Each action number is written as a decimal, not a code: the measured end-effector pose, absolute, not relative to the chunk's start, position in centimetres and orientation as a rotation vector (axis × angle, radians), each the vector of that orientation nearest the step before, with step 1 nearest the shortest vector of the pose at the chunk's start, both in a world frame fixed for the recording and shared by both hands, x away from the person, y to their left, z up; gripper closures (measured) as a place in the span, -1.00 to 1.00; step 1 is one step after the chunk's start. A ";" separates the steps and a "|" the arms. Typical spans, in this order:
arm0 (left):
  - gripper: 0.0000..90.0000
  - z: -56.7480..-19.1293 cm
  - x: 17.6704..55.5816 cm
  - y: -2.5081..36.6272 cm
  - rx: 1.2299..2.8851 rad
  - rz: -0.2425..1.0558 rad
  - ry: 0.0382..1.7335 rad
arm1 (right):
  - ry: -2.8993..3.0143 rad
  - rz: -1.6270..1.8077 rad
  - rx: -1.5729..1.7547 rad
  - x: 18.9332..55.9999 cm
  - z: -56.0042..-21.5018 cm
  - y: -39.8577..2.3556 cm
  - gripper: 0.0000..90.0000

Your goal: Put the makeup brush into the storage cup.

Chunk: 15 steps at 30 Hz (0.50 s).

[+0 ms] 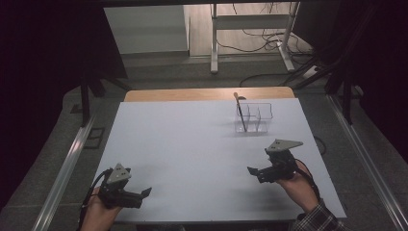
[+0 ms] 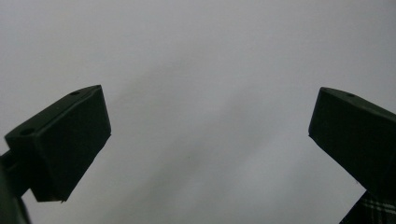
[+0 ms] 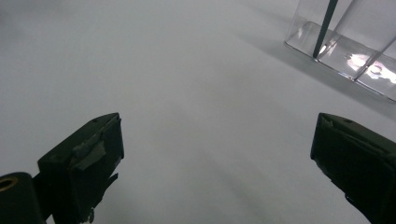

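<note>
A clear, glossy plastic organiser box (image 1: 255, 117) with thin partition walls stands on the far right part of the matte white tabletop (image 1: 192, 149). A slim dark stick-like tool with a brownish top (image 1: 240, 111) leans upright in its left compartment; in the right gripper view its shaft meets the box floor (image 3: 323, 28). A wooden edge strip (image 1: 207, 94) borders the far side, with grey floor, metal legs and cables beyond. The black left gripper (image 1: 144, 193), near the front left corner, has jaws spread wide on nothing. The black right gripper (image 1: 254, 172), well short of the box, is likewise wide and empty.
</note>
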<state>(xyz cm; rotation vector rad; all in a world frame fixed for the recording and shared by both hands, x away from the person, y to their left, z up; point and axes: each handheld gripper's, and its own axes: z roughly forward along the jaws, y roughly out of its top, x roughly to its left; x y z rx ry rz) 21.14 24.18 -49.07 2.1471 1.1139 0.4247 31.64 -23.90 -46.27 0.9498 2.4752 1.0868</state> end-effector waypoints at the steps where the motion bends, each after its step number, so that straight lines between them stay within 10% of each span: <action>1: -1.00 -49.1 21.1 24.2 2.148 0.424 1.114 | 2.476 1.084 0.951 31.6 -46.3 -24.0 -0.94; 15: -1.00 -49.1 21.1 24.2 2.149 0.423 1.114 | 2.468 1.075 0.970 30.5 -46.4 -25.1 -0.94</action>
